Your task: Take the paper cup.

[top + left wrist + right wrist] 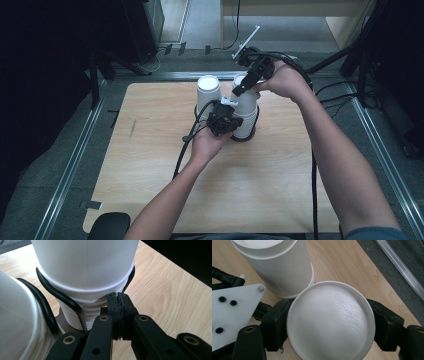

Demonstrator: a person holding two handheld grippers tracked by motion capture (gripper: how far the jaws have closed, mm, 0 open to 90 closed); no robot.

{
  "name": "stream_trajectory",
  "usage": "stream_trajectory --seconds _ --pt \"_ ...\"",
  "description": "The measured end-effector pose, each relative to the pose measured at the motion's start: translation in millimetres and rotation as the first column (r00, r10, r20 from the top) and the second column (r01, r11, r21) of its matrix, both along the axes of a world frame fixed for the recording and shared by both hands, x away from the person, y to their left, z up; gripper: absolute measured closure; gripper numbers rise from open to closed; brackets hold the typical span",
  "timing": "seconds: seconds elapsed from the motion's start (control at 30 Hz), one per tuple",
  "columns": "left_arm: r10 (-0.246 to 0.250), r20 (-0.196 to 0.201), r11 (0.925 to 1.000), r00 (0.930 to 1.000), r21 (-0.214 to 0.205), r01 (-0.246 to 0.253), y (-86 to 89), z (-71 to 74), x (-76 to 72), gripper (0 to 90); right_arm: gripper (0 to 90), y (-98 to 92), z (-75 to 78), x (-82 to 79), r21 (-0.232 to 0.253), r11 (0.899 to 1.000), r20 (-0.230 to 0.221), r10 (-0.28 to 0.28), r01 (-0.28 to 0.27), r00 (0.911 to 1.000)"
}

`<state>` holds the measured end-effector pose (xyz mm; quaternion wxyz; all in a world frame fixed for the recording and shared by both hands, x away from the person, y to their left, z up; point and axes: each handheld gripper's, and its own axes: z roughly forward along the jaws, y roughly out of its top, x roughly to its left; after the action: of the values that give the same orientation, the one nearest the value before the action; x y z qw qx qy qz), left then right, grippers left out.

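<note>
Two stacks of upturned white paper cups stand in a black wire holder (60,295) on the wooden table (150,165). My right gripper (243,89) comes down from the far side onto the right stack (246,114). Its jaws press on both sides of the top cup (329,320), whose upturned base faces the camera. My left gripper (117,305) is shut, its tips against the lowest rims of that stack (85,270); I see nothing between the pads. From above, this left gripper (231,122) sits at the stack's near side. The left stack (207,92) stands free.
The left stack (279,267) stands close beside the gripped cup. The left gripper's grey plate (232,315) lies just by the right gripper's jaw. Cables trail over the table. Metal rails (75,160) border the table, and a black round object (110,225) sits at its near left corner.
</note>
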<state>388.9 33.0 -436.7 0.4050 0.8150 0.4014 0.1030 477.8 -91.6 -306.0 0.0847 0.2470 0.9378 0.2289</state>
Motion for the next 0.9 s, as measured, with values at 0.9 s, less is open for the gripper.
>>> stream_trajectory --seconds 0.9 --pt "-0.02 -0.003 0.9996 0.9998 -0.018 0.02 0.7 -0.3 0.4 78.7 25.8 -23.7 89.6 -26.4 0.057 0.998 0.062 -0.015 0.012 0.9979"
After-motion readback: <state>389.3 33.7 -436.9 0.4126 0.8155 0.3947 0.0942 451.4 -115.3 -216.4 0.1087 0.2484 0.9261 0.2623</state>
